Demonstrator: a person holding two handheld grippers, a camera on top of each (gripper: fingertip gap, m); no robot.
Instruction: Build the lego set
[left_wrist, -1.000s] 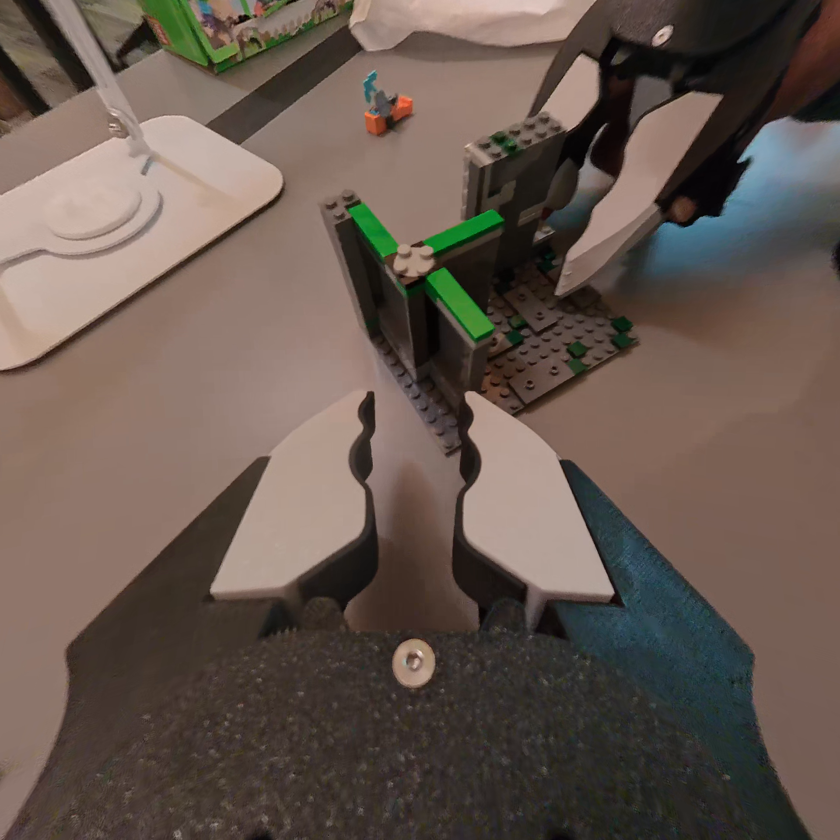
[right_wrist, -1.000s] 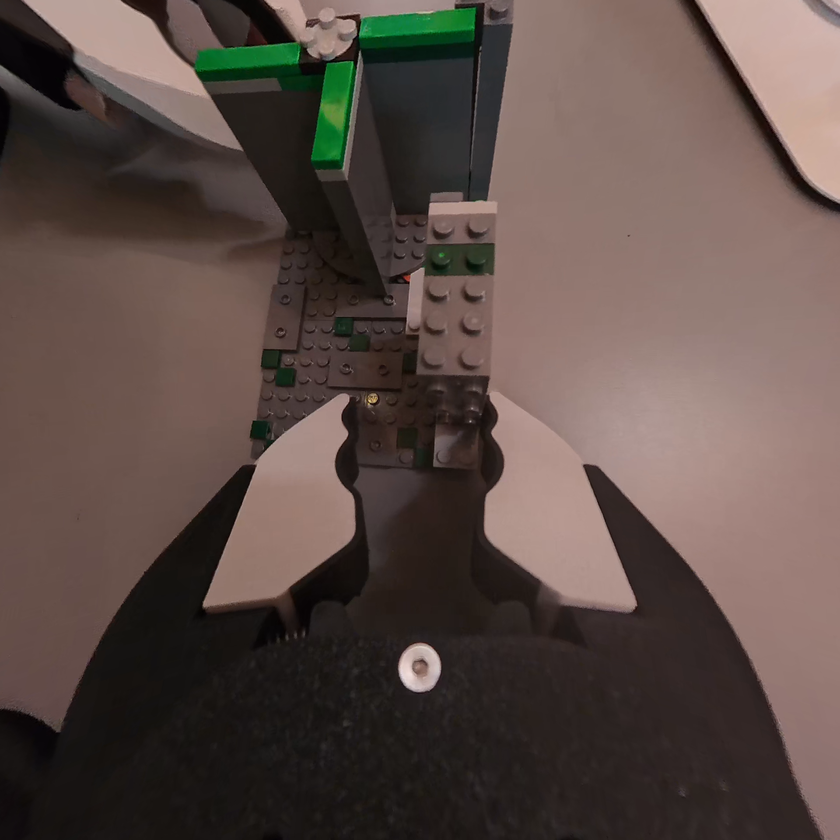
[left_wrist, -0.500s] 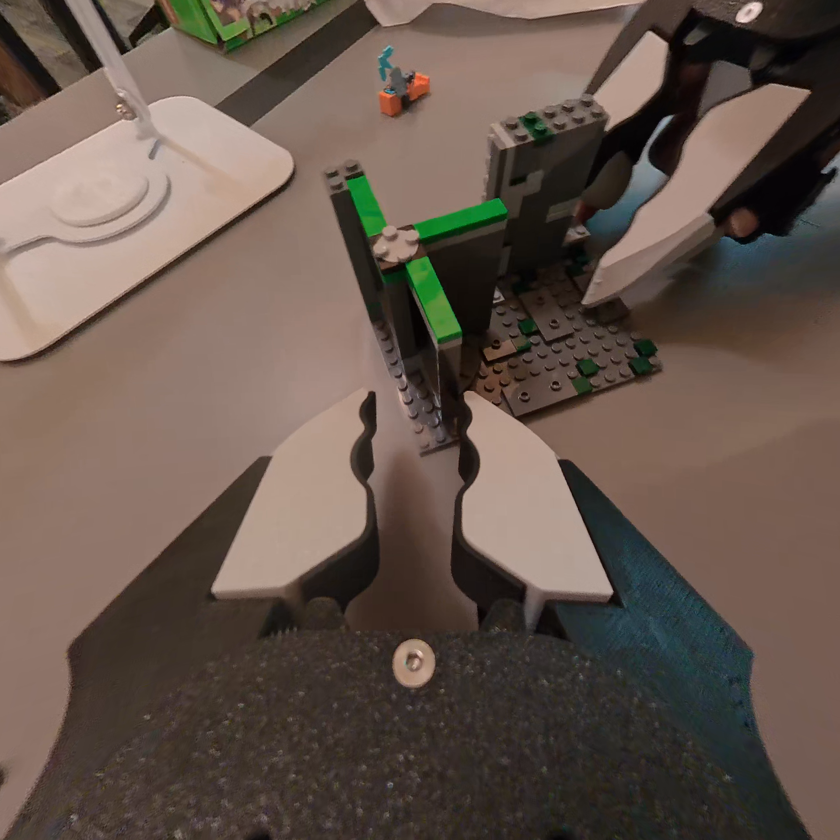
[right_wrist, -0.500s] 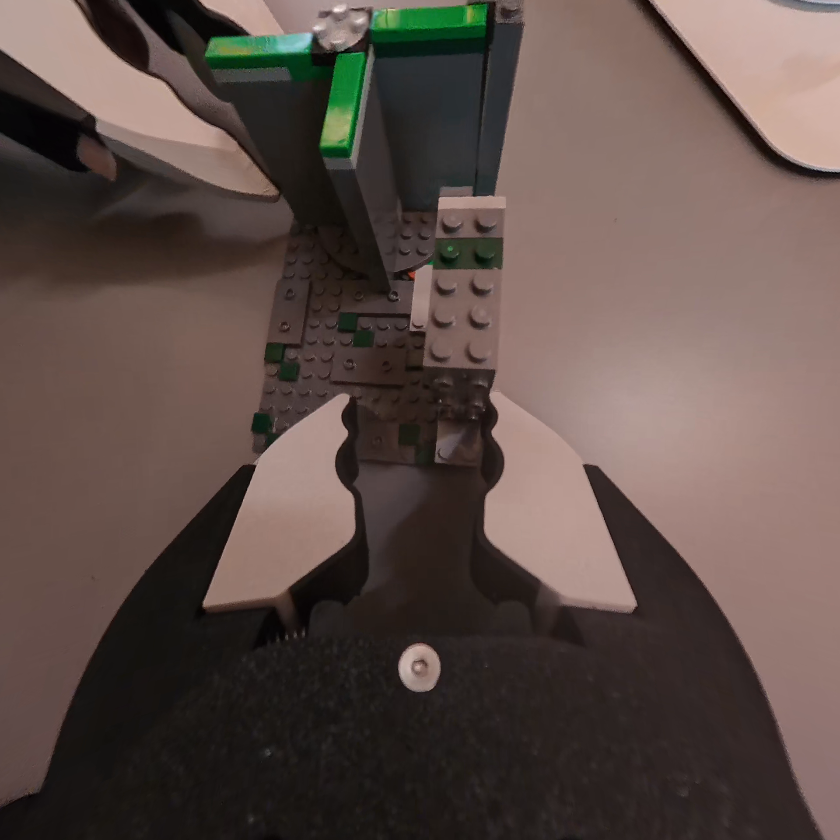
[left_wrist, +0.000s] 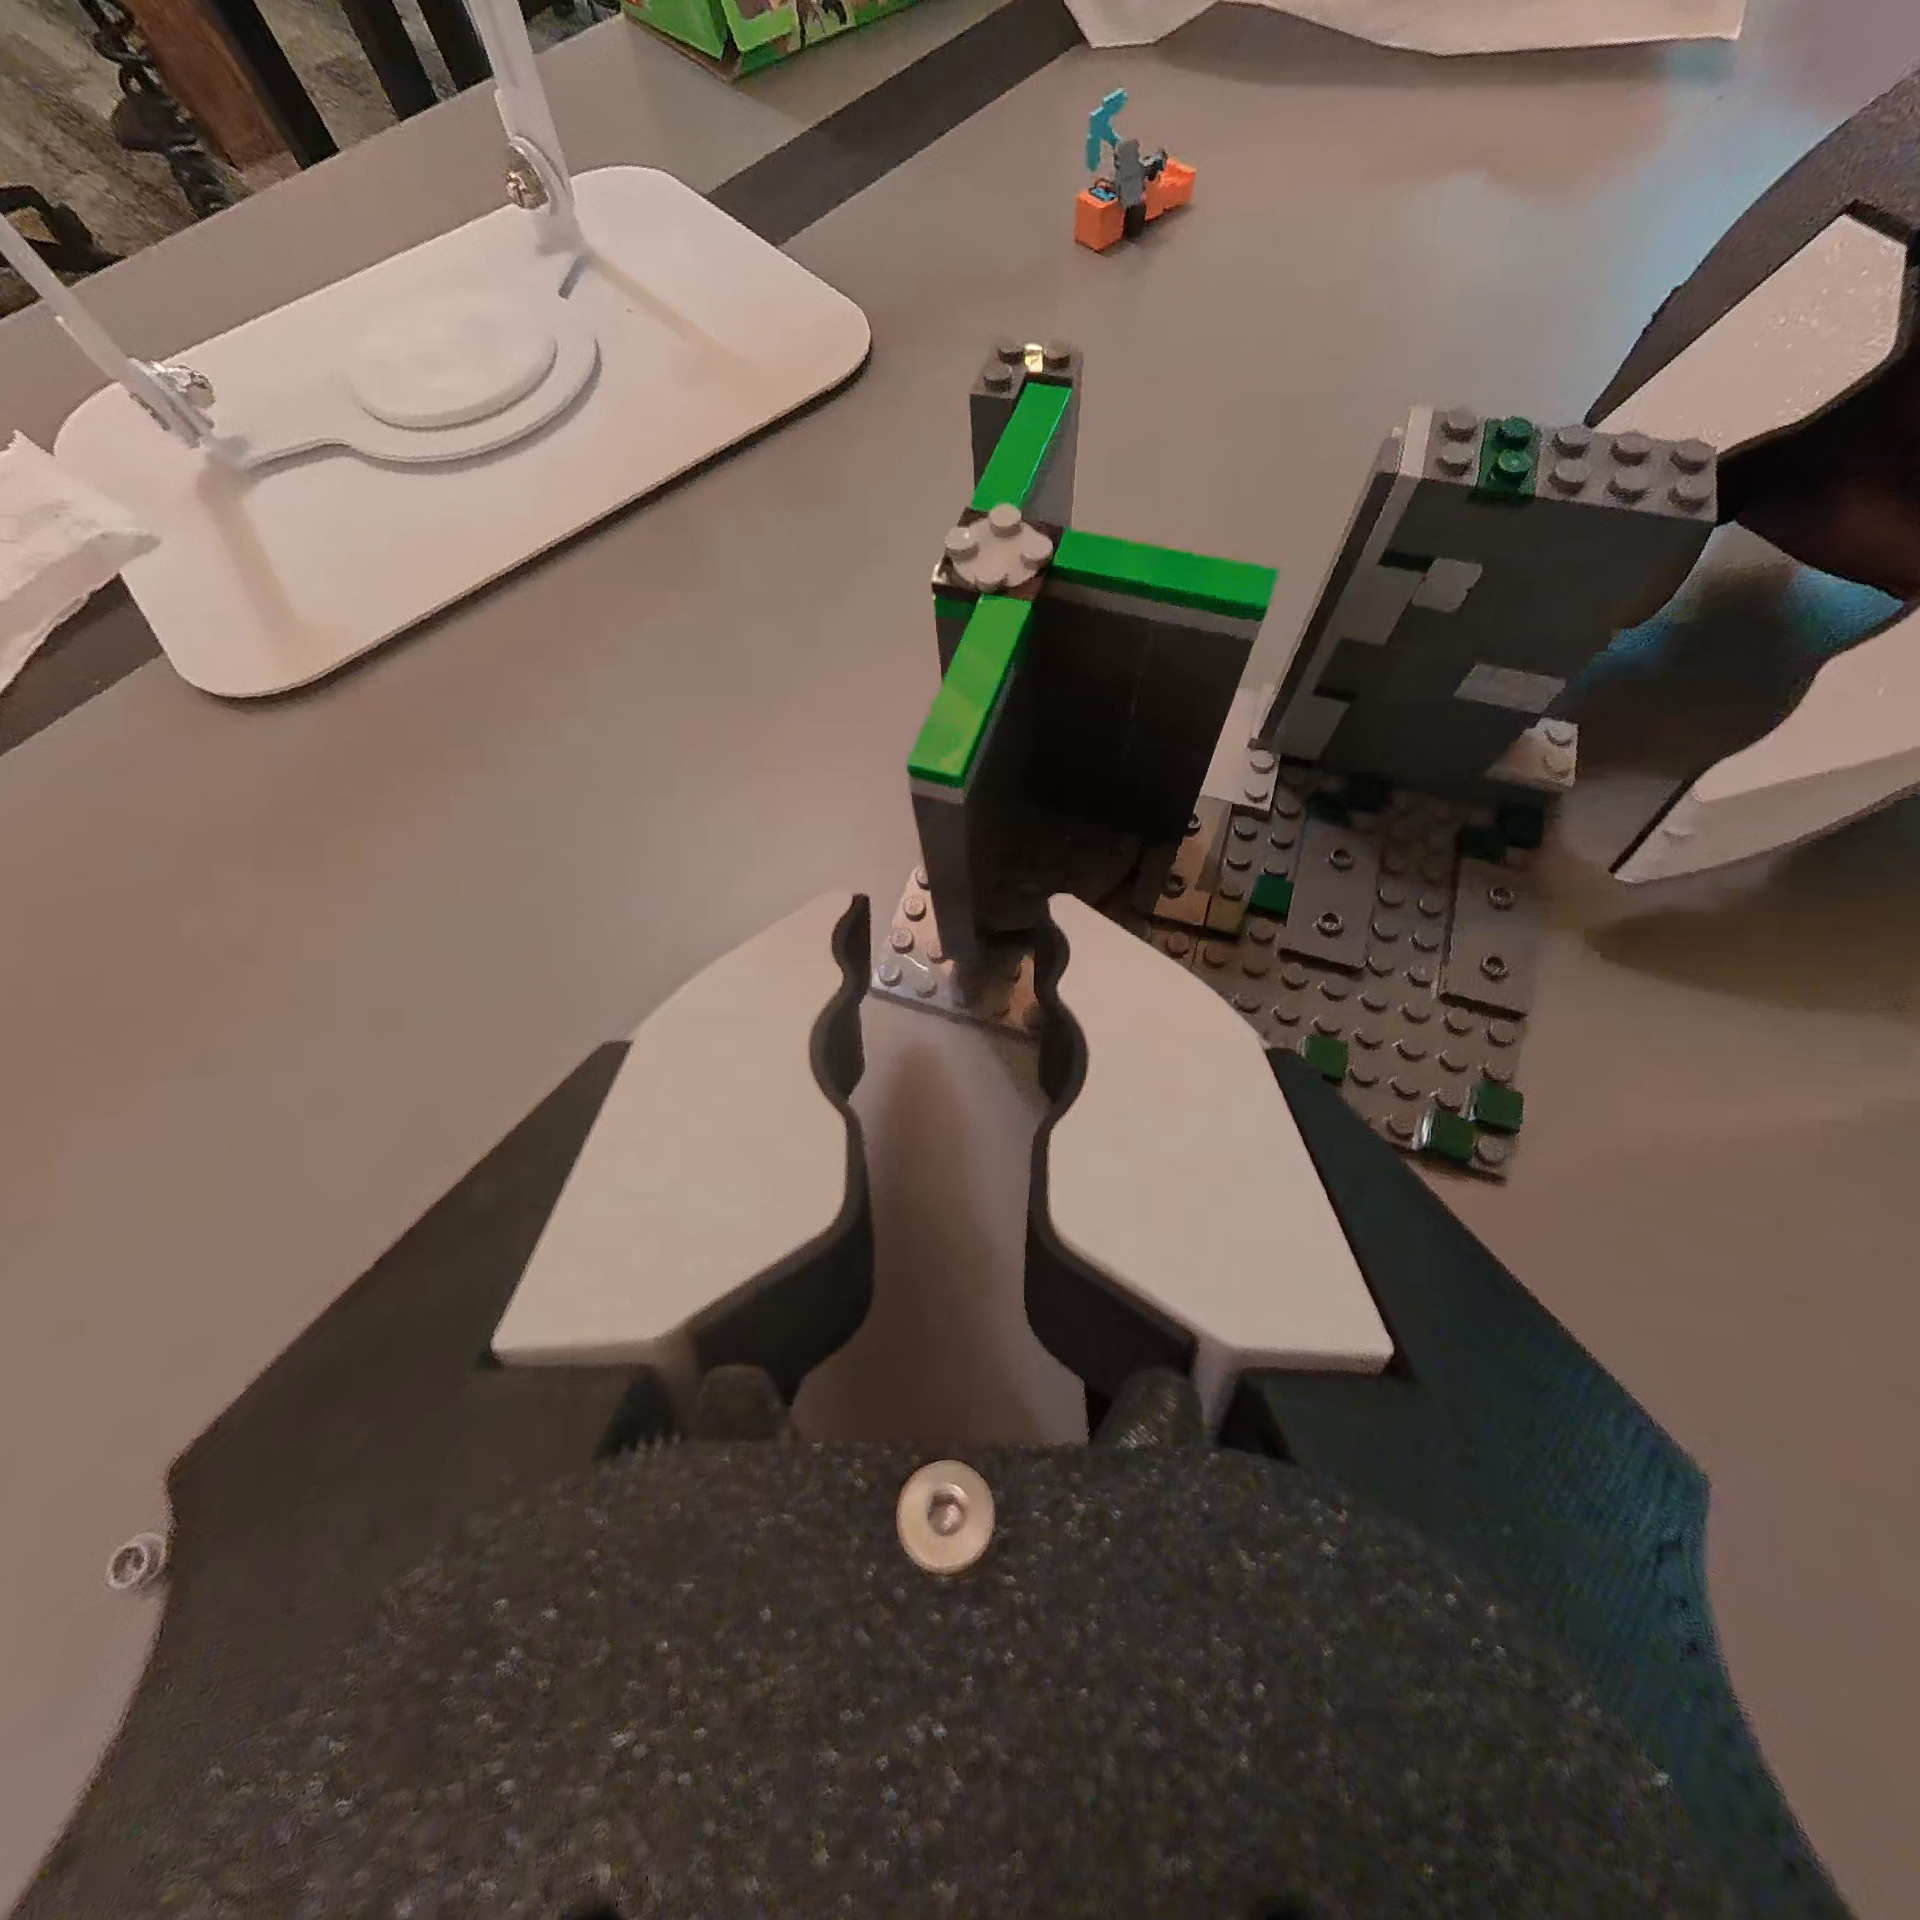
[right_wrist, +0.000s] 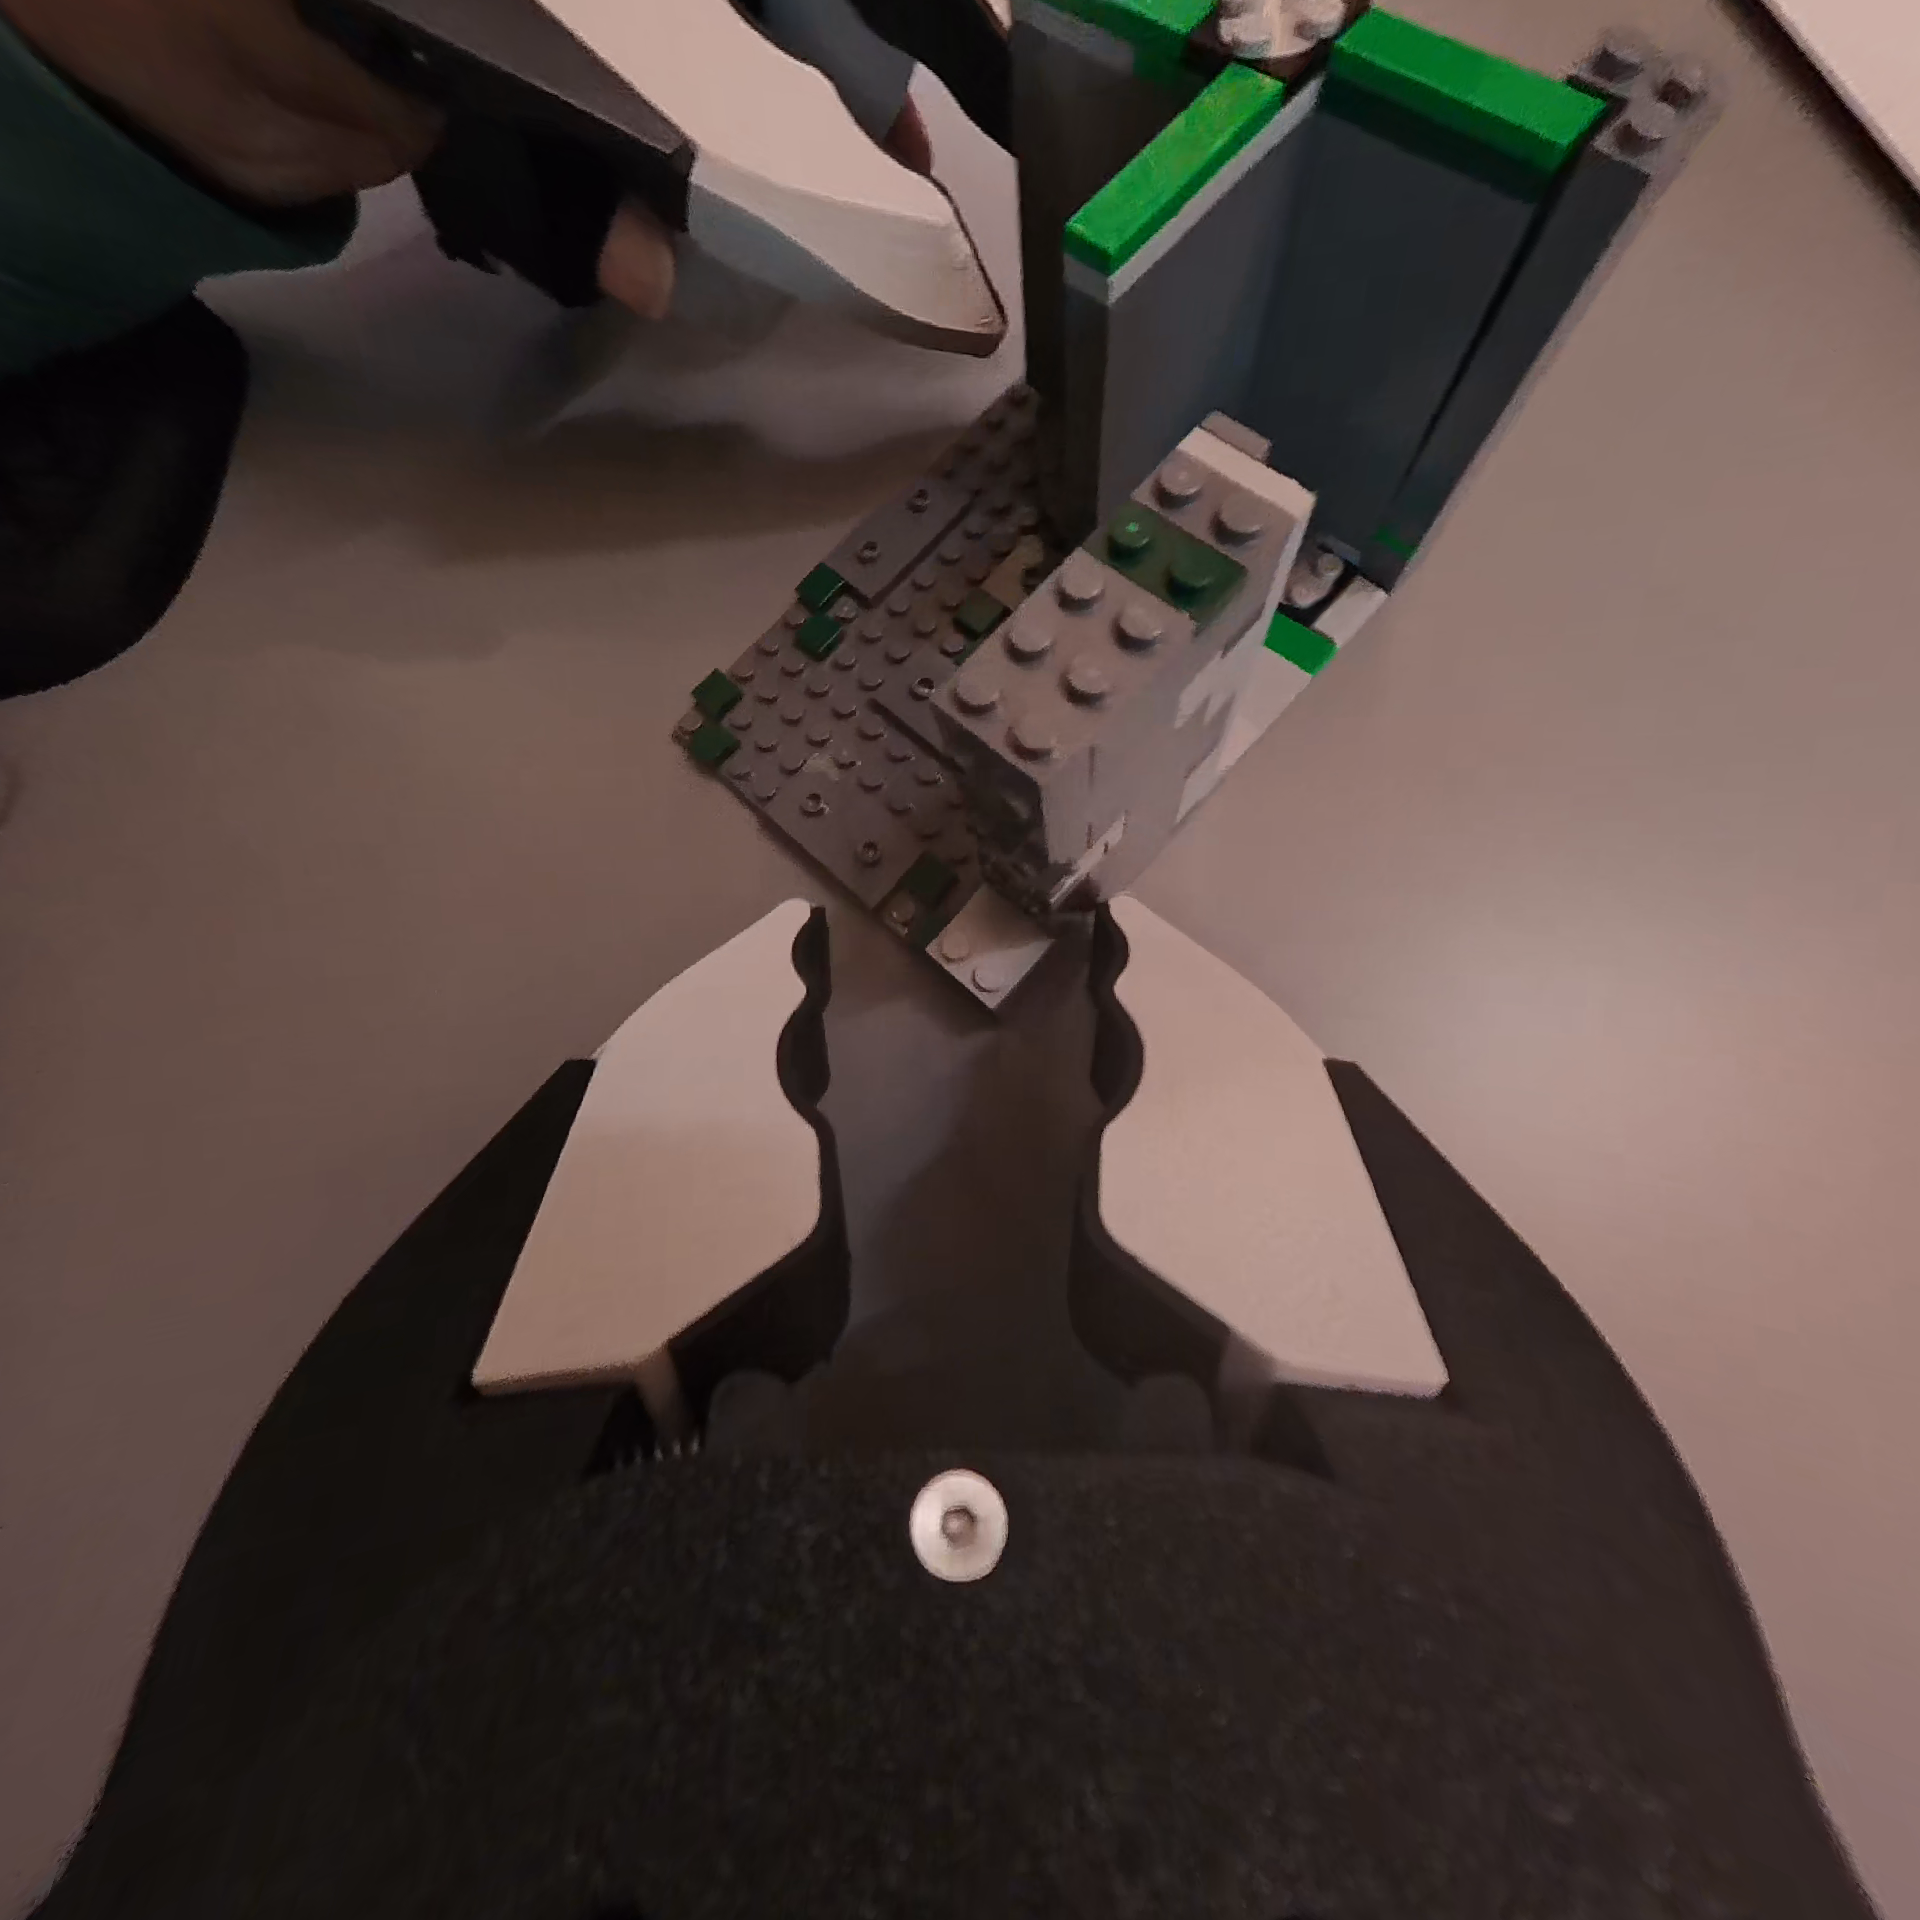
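Nearing — left tongs (left_wrist: 951, 925), lego wall (left_wrist: 977, 727)

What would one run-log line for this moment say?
left gripper: open, at build corner | right gripper: open, at grey block | nothing held

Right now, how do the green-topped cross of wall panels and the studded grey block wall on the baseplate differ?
The cross of wall panels is thin, with smooth bright green tiles and a round grey plate on top; the block wall is a thicker mottled grey slab topped with bare studs and one dark green brick. The cross stands by the left gripper, the block wall by the right gripper. Both stand upright on the same grey baseplate.
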